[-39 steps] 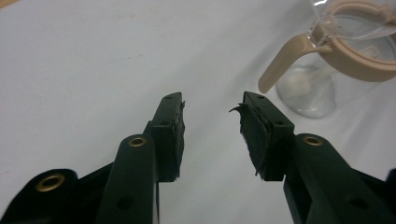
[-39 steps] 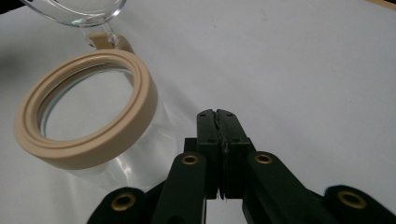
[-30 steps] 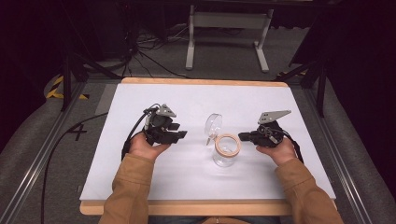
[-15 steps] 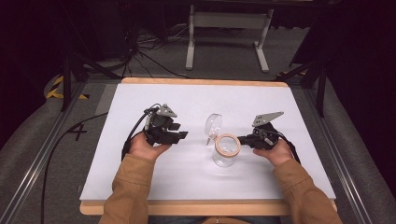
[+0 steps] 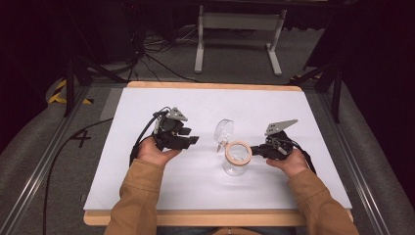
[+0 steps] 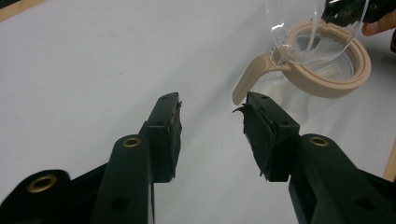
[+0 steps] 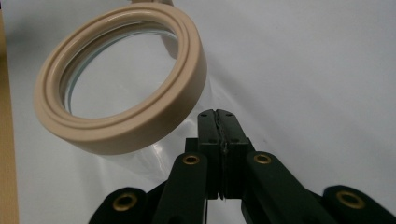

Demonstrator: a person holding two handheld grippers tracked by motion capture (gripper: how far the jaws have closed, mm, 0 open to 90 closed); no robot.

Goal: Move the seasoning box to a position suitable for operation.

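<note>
A person sits at the near edge of a white table (image 5: pixel 147 196), sleeves coming in from the bottom, a two-jaw gripper in each hand. A clear glass jar (image 5: pixel 237 164) with a beige rim stands a little right of the table's middle, its clear lid (image 5: pixel 224 131) hinged up and open on the far left side. The right gripper (image 5: pixel 258 151) is just right of the jar, its tips at the rim; its jaws are pressed together with nothing between them, and in the right gripper view the closed tips (image 7: pixel 218 122) sit just beside the glass below the beige ring, though touch cannot be told. Compared with a second ago, this gripper has edged a little nearer the jar, and the jar stands where it did. The left gripper (image 5: pixel 192 141) is held left of the jar, well apart from it, in the same place as before, its jaws spread and empty (image 6: pixel 211 116), pointing toward the jar's lid.
</note>
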